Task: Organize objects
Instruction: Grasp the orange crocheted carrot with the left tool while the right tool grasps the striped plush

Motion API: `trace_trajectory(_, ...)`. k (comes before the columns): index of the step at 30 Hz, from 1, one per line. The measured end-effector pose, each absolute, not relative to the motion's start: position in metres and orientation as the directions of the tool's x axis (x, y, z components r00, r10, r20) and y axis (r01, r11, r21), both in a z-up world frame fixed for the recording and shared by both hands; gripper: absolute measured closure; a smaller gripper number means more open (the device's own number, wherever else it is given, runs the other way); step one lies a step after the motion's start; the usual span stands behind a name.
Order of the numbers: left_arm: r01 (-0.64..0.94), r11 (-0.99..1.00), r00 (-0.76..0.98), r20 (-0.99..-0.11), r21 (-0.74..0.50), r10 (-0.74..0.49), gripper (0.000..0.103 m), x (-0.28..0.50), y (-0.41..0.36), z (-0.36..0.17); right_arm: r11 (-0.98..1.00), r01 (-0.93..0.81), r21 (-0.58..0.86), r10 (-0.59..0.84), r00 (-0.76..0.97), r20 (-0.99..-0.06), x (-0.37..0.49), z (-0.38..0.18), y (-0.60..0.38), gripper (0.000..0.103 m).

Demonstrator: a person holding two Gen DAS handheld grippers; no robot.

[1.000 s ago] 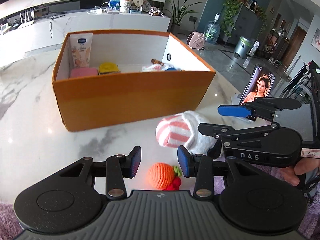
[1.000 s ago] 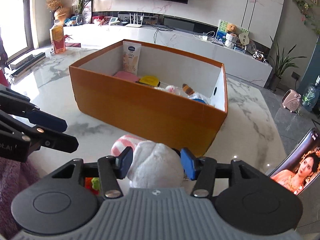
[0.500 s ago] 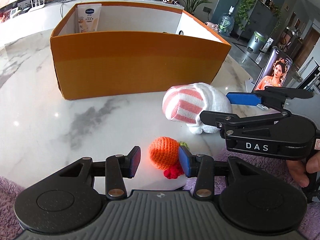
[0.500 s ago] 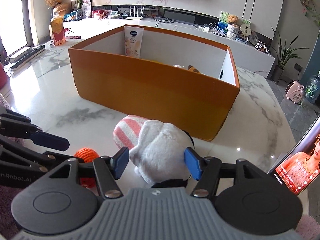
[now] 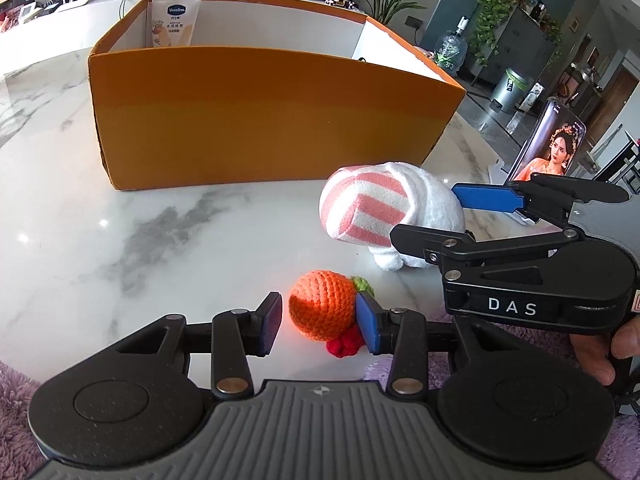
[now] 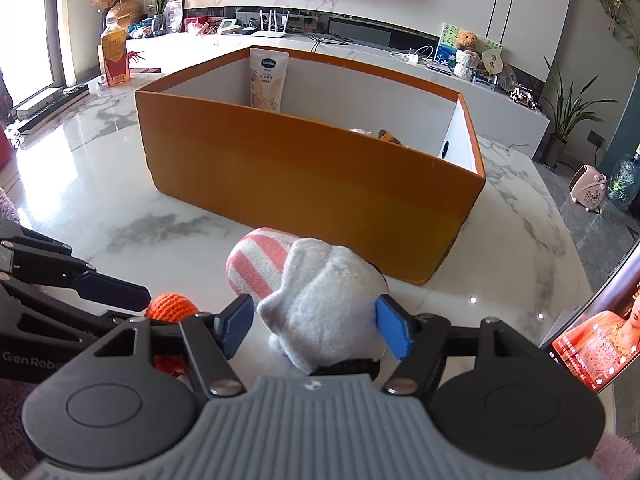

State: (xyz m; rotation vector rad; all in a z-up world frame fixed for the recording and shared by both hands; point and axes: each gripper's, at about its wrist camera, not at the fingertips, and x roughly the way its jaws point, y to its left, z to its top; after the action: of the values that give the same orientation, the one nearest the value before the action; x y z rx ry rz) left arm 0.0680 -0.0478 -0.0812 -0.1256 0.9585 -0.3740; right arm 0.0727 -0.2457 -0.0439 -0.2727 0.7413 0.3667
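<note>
An orange crocheted fruit (image 5: 322,310) with green and red bits lies on the marble table (image 5: 120,240). My left gripper (image 5: 318,322) is open around it: the right pad touches it and the left pad stands just clear. A white plush with a pink-striped end (image 5: 360,208) lies just beyond. My right gripper (image 6: 315,330) straddles the plush (image 6: 320,312), jaws opening, with a gap at the left pad. The right gripper (image 5: 424,212) reaches in from the right in the left wrist view. In the right wrist view, the left gripper (image 6: 156,310) is by the crocheted fruit (image 6: 172,306).
An open orange box (image 5: 260,120) stands behind the toys, with a lotion tube (image 5: 174,20) upright in its far corner. A lit phone (image 5: 548,148) is propped at the table's right edge. A hand (image 5: 592,356) holds the right gripper. Purple fleece (image 5: 16,420) lies near me.
The left gripper sank toward the table and now frames the crocheted fruit. The right gripper's jaws spread wider around the plush.
</note>
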Motion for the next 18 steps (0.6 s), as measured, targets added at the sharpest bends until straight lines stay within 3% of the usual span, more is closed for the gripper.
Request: trace_trajectory(18, 0.240, 0.896, 0.492, -0.749, -0.373, -0.443, 0.055, 0.075, -0.044, -0.093, 0.915, -0.383, -0.126, 0.180, 0.668, -0.722, 0.088, -0.051, -0.243, 0.027)
